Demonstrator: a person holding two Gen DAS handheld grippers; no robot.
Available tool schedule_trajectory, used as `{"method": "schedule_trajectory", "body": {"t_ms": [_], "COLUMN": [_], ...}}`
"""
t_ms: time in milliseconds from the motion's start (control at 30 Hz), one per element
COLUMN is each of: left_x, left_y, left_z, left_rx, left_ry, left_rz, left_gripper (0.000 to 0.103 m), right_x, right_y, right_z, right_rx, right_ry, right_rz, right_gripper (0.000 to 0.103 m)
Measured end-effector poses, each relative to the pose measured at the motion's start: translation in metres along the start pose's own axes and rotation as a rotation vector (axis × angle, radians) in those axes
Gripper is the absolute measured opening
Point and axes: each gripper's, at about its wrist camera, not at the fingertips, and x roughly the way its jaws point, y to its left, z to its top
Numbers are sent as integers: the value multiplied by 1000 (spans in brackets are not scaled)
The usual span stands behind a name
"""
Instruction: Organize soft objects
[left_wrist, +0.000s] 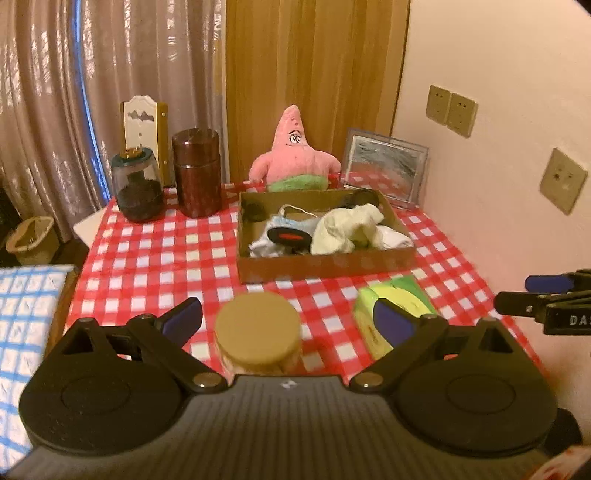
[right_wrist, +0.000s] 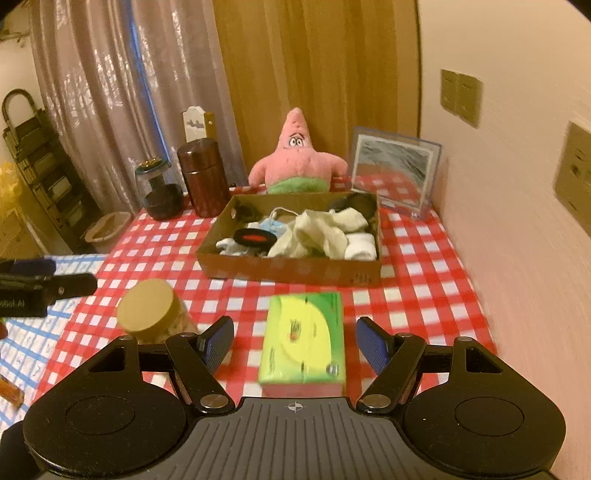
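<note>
Hovering above the red-and-white checked worktop (left_wrist: 155, 251), the left hand-held gripper (left_wrist: 291, 319) has its blue-padded fingers spread wide on either side of a tan-lidded glass jar (left_wrist: 258, 332), touching nothing. Beside it, the right hand-held gripper (right_wrist: 295, 341) is equally wide, its fingers flanking a green and yellow tissue pack (right_wrist: 303, 341) without contact. Farther back, a shallow brown cardboard box (right_wrist: 291, 271) holds cream-white socks (right_wrist: 325, 230), a pale blue face mask (right_wrist: 275, 225) and other small items. A pink star-shaped plush toy (right_wrist: 295, 155) sits upright just behind the box.
</note>
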Motion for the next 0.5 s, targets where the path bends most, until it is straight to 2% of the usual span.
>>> {"method": "schedule_trajectory", "body": {"t_ms": [233,500], "left_x": [-37,-51], "left_y": [-14,-26], "left_z": [-38,-68], "left_rx": [-41,-44], "left_ry": [5,27], "left_rz": [19,47], "left_gripper": [98,98], "right_x": [-37,-64], "right_y": [10,11], "right_z": [-31,-67], "right_rx": [13,34], "right_ry": [-5,11], "right_rz": [-3,-16], "right_gripper": [73,73]}}
